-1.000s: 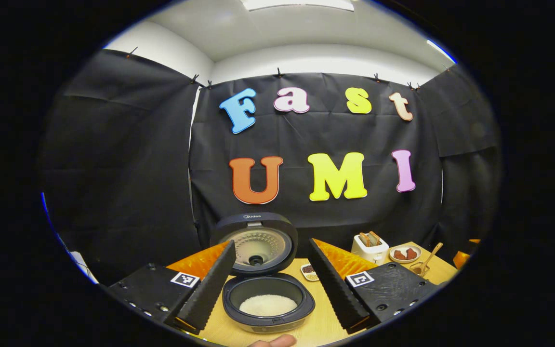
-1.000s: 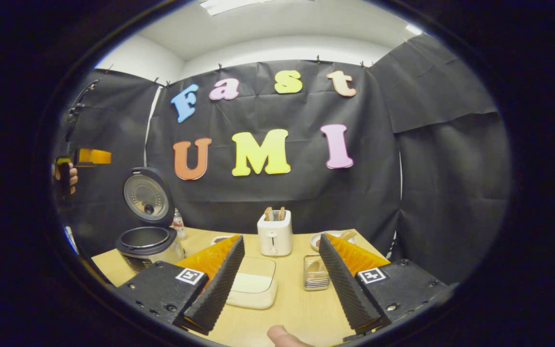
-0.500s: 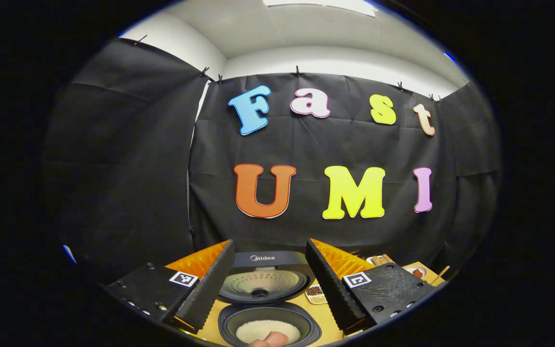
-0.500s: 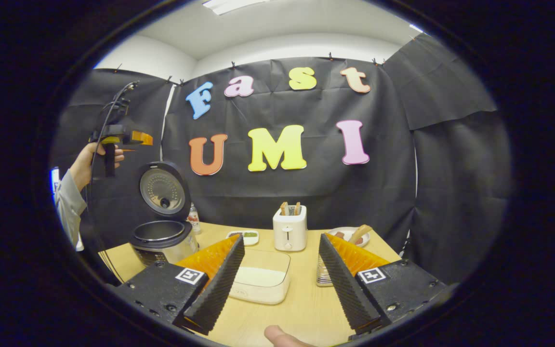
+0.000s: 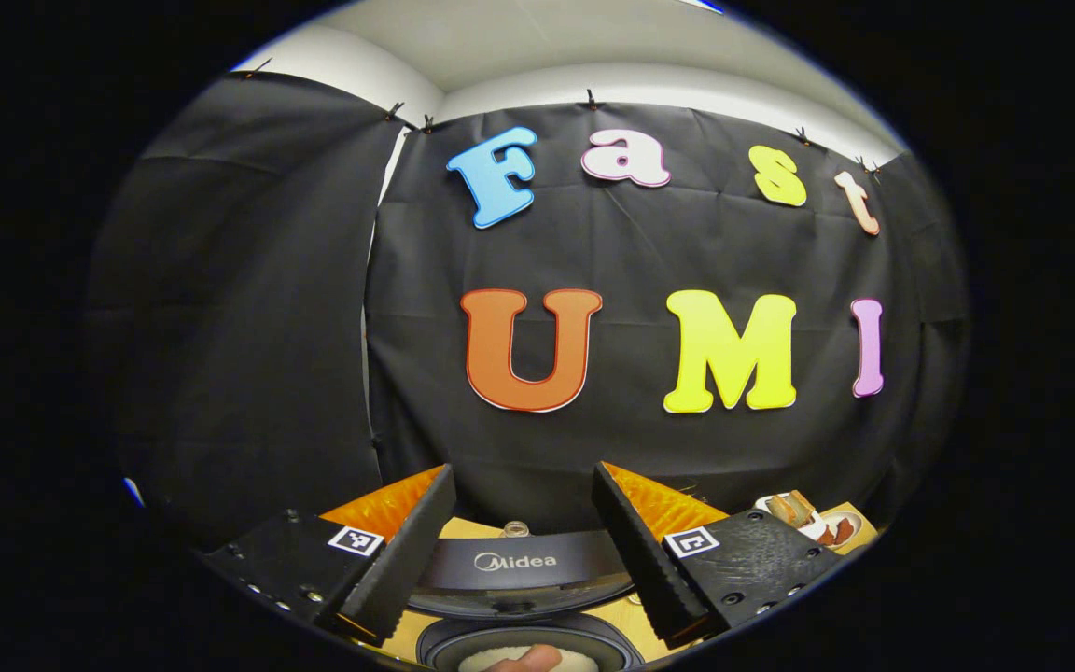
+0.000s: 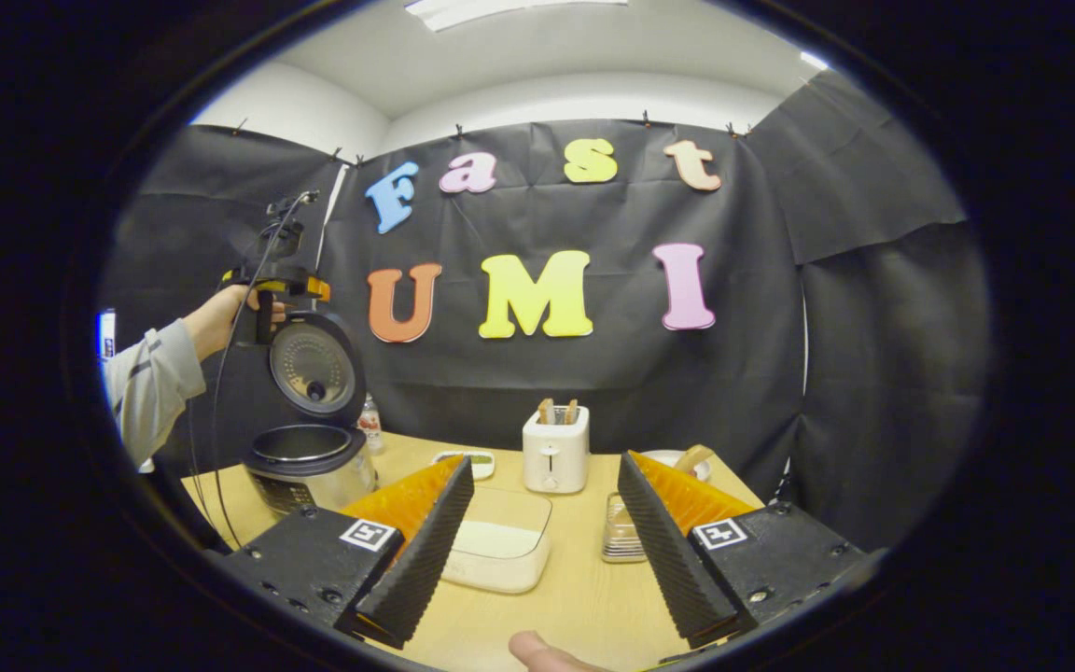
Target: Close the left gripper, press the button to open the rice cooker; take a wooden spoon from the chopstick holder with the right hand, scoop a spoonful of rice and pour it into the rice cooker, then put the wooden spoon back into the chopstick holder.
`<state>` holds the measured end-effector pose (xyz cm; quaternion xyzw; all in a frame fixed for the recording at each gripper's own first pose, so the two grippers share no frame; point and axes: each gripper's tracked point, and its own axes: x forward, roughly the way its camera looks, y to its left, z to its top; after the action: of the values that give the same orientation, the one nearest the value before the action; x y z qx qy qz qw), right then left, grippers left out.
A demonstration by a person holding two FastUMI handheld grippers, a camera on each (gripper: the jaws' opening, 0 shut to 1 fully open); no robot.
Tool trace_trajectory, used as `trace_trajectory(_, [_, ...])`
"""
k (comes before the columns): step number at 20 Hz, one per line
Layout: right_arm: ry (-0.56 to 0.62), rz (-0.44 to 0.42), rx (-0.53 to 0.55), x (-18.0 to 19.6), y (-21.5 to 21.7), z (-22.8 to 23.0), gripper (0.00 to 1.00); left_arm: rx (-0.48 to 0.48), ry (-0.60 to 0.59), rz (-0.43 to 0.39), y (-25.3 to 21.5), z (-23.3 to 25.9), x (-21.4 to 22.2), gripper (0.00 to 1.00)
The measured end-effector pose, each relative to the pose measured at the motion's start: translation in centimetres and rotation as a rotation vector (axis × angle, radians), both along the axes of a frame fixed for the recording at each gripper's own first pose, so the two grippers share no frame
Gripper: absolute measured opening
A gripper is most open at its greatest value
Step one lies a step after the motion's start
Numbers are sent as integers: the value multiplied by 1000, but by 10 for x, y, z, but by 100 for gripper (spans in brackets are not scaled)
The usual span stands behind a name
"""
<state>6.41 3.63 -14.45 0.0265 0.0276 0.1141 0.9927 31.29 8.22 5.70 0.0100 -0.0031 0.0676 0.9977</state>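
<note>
Wooden table (image 6: pixel 584 588), black cloth wall (image 6: pixel 855 373)

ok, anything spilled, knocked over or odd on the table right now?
Nothing stands out. The rice cooker stands upright with its lid up and rice in the pot. The toaster, the white rice box and the chopstick holder sit upright on the table, with no spilled grains showing.

Rice cooker (image 6: pixel 306 457): glossy metal body, matt dark plastic lid w/ metal inner plate; pale wood-grain table (image 6: pixel 575 597); smooth white plastic toaster (image 6: pixel 554 455); matt, creased black cloth wall (image 6: pixel 873 373)
</note>
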Motion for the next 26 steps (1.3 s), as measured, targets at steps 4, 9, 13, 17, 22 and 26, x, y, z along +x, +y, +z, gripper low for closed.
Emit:
trace_trajectory(4, [27, -5, 17, 3, -3, -8, 100, -39, 52, 27, 13, -13, 10, 94])
trace_trajectory(9, [20, -40, 10, 3, -14, -5, 100, -47, 111, 50, 17, -24, 3, 100])
trace_trajectory(13, [9, -38, 10, -8, -13, -3, 100, -42, 138, 48, 13, -29, -14, 98])
trace_trajectory(17, [13, -30, 14, -23, -12, -3, 100, -39, 136, 51, 8, -33, -31, 100])
trace_trajectory(22, [19, -40, 38, -39, -19, -5, 100, -37, 156, 54, -1, -43, -52, 98])
trace_trajectory(26, [29, -37, 55, -50, -21, -8, 100, -36, 181, 53, -10, -60, -72, 98])
